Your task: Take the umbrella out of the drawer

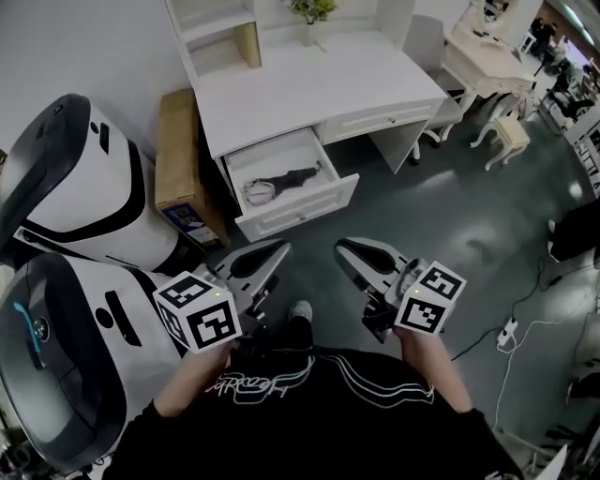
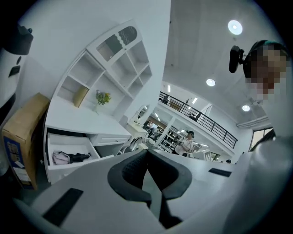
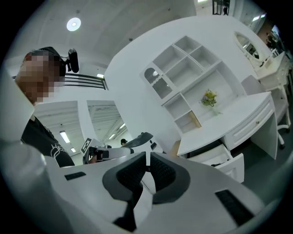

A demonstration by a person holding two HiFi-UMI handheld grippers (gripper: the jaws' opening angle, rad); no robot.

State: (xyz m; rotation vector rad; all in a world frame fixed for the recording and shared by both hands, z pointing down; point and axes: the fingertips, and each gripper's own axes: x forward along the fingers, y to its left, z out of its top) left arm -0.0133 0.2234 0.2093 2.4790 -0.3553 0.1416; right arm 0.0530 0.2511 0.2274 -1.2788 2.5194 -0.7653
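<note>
A folded black umbrella [image 1: 286, 178] with a pale strap lies in the open drawer [image 1: 298, 208] of a white desk [image 1: 319, 84]. Both grippers hang in front of my body, short of the drawer and apart from it. My left gripper [image 1: 274, 251] is shut and holds nothing. My right gripper [image 1: 345, 247] is likewise shut and bare. In the left gripper view the closed left gripper [image 2: 147, 151] points toward the drawer [image 2: 68, 168], where the umbrella [image 2: 73, 157] shows. In the right gripper view the drawer [image 3: 232, 167] sits to the right of the closed right gripper [image 3: 149, 155].
A cardboard box [image 1: 183, 164] leans beside the desk's left end. Two large white machines [image 1: 75, 187] stand at the left. A potted plant [image 1: 312, 11] sits on the desk, a white chair [image 1: 431, 47] stands at its right, and a power strip with cable [image 1: 511, 330] lies on the floor.
</note>
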